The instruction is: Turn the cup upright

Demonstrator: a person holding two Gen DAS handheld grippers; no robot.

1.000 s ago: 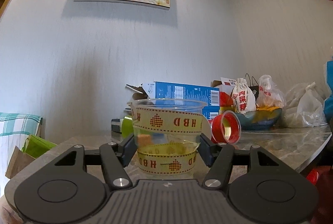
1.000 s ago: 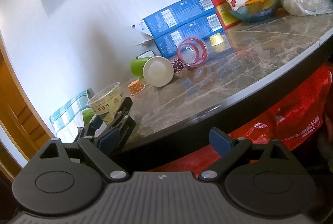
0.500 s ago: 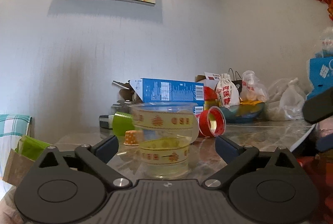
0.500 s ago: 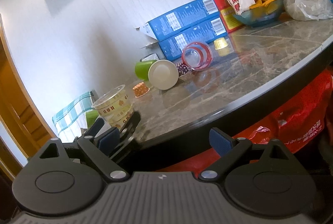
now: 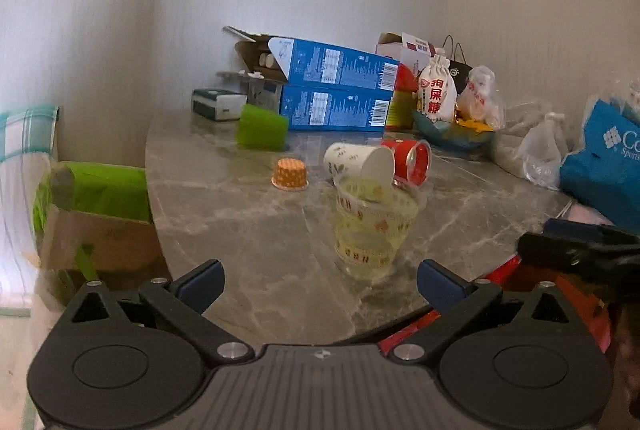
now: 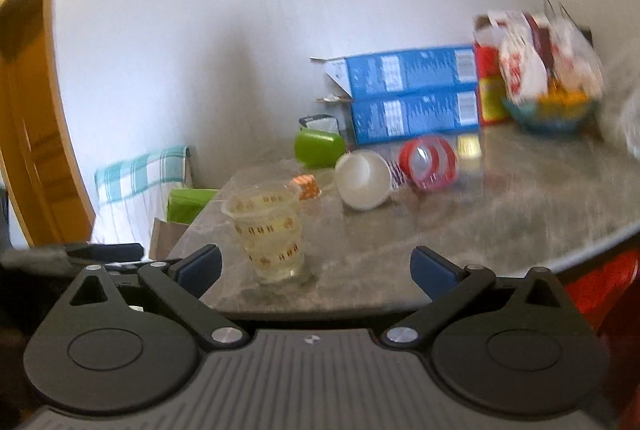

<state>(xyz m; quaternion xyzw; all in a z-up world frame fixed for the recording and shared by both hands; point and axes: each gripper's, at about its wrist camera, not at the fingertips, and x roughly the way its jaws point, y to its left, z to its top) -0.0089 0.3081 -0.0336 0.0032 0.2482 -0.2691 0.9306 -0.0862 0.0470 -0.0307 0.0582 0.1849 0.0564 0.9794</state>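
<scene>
A clear plastic cup with yellow bands [image 5: 374, 230] stands upright near the front edge of the marble table [image 5: 240, 214]; it also shows in the right wrist view [image 6: 270, 230]. My left gripper [image 5: 320, 284] is open and empty, pulled back from the cup. My right gripper [image 6: 316, 266] is open and empty, with the cup just ahead of its left finger. A white paper cup [image 5: 358, 160] [image 6: 364, 180], a red cup [image 5: 412, 160] [image 6: 428, 160] and a green cup [image 5: 262, 128] [image 6: 318, 148] lie on their sides behind.
A small orange cupcake liner [image 5: 290, 174] sits upside down mid-table. Two stacked blue boxes [image 5: 336, 90] line the wall. A bowl, bags and a blue bag [image 5: 604, 166] crowd the right. A cardboard box with green items [image 5: 96, 214] stands left of the table.
My left gripper let go of the clear cup, opened wide, then drew back and up. The cup stays upright on the table. My right gripper swung toward the table.
</scene>
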